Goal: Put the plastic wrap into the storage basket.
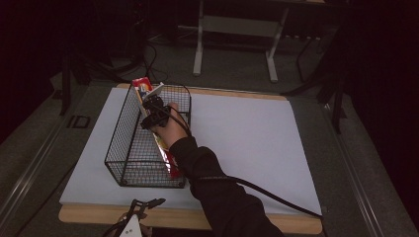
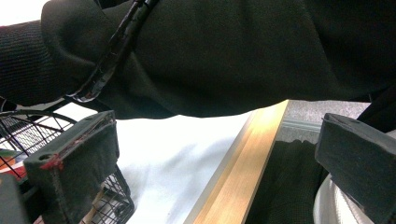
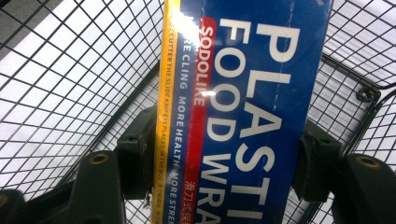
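I see the wire basket [image 1: 129,148] at the mat's [image 1: 247,143] left edge. The plastic wrap box [image 1: 148,94] lies inside it, leaning over its far rim.

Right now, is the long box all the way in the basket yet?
Nearly. Done: the plastic wrap box already sits slanted inside the black wire basket, one end poking above the far rim. In hand: the right tongs have a jaw on each side of the box. Left: letting go and pulling that hand out. The left tongs wait open at the table's near edge.
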Demonstrator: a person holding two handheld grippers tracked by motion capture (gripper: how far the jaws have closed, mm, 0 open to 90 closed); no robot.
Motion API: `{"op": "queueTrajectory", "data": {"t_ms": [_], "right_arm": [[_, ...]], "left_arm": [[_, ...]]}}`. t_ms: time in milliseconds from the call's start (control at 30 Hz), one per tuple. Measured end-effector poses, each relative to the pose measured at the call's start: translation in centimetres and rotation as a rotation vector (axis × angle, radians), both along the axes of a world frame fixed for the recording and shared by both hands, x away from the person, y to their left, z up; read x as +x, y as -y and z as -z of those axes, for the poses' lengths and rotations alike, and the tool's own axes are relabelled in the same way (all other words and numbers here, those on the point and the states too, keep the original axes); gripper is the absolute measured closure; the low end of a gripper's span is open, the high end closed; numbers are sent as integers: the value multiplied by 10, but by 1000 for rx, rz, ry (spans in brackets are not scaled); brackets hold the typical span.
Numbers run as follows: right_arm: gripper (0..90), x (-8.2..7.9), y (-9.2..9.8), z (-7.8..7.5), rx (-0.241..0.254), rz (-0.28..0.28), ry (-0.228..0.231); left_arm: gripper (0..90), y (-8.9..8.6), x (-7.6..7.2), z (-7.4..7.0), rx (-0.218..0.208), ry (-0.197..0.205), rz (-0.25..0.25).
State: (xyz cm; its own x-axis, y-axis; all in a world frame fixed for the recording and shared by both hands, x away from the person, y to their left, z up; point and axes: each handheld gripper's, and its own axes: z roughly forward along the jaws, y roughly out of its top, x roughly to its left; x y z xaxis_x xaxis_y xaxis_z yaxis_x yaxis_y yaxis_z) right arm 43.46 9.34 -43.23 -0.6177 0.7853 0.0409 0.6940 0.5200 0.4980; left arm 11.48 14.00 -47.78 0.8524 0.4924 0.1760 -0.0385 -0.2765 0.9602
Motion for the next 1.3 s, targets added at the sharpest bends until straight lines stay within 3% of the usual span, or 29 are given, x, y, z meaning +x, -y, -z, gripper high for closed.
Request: {"op": "queueTrajectory", "data": {"t_ms": [167, 500, 600, 767, 833, 1300], "right_arm": [[332, -2, 3, -1, 18, -6, 19], [206, -13, 21, -20, 63, -54, 57], [168, -16, 33, -24, 105, -91, 40], [141, -20, 45, -24, 128, -147, 26], [136, -25, 52, -27, 114, -160, 50], [136, -48, 109, -44, 151, -191, 118]], "left_arm": [[2, 0, 0, 0, 1, -2, 0], [2, 1, 0, 1, 7, -4, 0], [2, 1, 1, 2, 13, -9, -3], [2, 2, 2, 3, 23, -13, -7], [2, 3, 2, 4, 26, -15, -6], [2, 5, 4, 4, 26, -21, 3]]}}
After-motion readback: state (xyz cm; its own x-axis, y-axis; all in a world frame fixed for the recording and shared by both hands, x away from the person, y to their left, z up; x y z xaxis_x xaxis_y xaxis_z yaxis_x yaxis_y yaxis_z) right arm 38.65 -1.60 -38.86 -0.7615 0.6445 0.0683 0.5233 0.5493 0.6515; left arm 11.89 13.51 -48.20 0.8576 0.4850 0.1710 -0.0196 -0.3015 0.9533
